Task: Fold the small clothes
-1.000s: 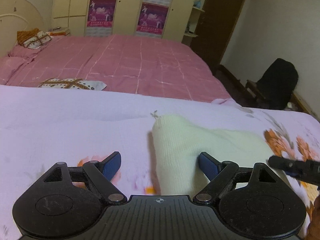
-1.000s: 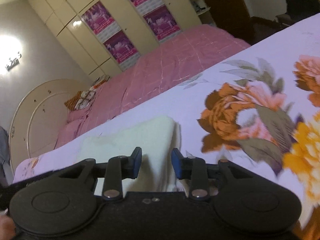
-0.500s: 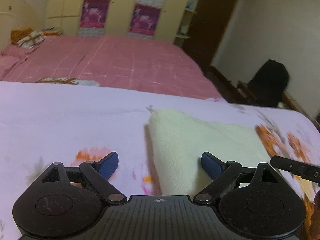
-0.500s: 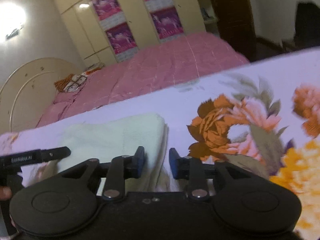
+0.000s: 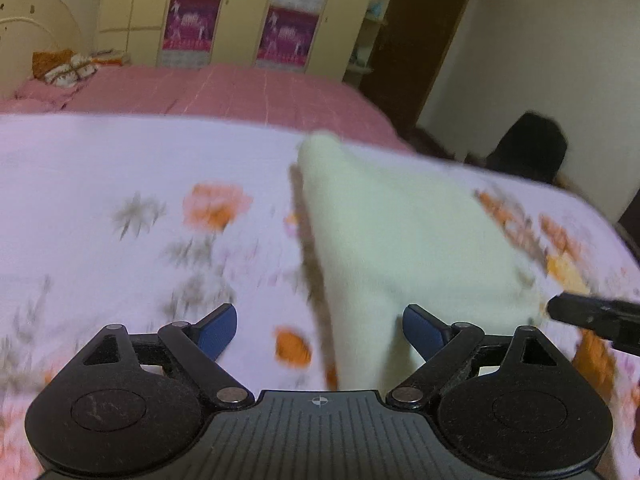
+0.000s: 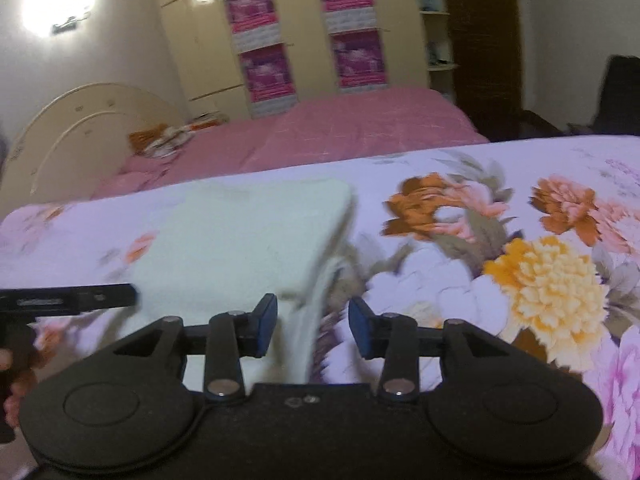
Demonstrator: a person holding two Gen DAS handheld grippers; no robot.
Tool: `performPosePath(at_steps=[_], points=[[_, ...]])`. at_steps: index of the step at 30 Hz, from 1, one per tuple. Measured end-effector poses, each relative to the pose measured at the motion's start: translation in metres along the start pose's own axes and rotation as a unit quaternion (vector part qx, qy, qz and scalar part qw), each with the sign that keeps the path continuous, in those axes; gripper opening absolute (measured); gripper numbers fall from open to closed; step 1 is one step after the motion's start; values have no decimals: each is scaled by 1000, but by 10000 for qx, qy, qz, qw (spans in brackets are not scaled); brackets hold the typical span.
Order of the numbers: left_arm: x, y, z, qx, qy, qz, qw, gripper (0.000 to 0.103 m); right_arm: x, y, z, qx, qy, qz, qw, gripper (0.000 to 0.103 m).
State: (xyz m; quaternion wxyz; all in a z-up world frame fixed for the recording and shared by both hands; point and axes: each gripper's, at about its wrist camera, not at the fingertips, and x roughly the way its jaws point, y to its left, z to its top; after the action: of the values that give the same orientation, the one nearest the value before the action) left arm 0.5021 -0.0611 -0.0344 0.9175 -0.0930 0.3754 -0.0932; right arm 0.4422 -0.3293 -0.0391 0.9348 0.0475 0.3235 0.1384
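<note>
A cream knitted garment (image 5: 400,240) lies folded on the floral bedsheet (image 5: 120,200). My left gripper (image 5: 318,330) is open and empty, raised above the garment's near left edge. In the right wrist view the garment (image 6: 240,240) lies ahead and to the left, and a lower layer shows along its right edge. My right gripper (image 6: 312,326) is open and empty over the garment's near right corner. The other tool's black tip shows at each view's edge (image 5: 592,314) (image 6: 68,300).
A second bed with a pink cover (image 5: 224,92) stands beyond the floral one, with pillows (image 5: 68,68) at its head. Wardrobes with posters (image 6: 312,28) line the back wall. A dark chair (image 5: 528,148) stands at the right.
Both grippers have pulled back and up from the garment, and more of it shows. The right jaws have opened wider. The garment lies still.
</note>
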Motion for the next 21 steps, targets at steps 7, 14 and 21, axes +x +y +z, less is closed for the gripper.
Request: performPosePath(at_steps=[7, 14, 21], points=[[-14, -14, -17, 293, 62, 115, 9995, 90, 18, 7, -22, -202, 538, -614, 9965, 40], [-34, -13, -48, 350, 56, 132, 9993, 90, -19, 9, -29, 150, 260, -117, 9995, 40], [-55, -19, -51, 619, 49, 244, 9978, 90, -10, 8, -50, 277, 524, -495, 9970, 44]])
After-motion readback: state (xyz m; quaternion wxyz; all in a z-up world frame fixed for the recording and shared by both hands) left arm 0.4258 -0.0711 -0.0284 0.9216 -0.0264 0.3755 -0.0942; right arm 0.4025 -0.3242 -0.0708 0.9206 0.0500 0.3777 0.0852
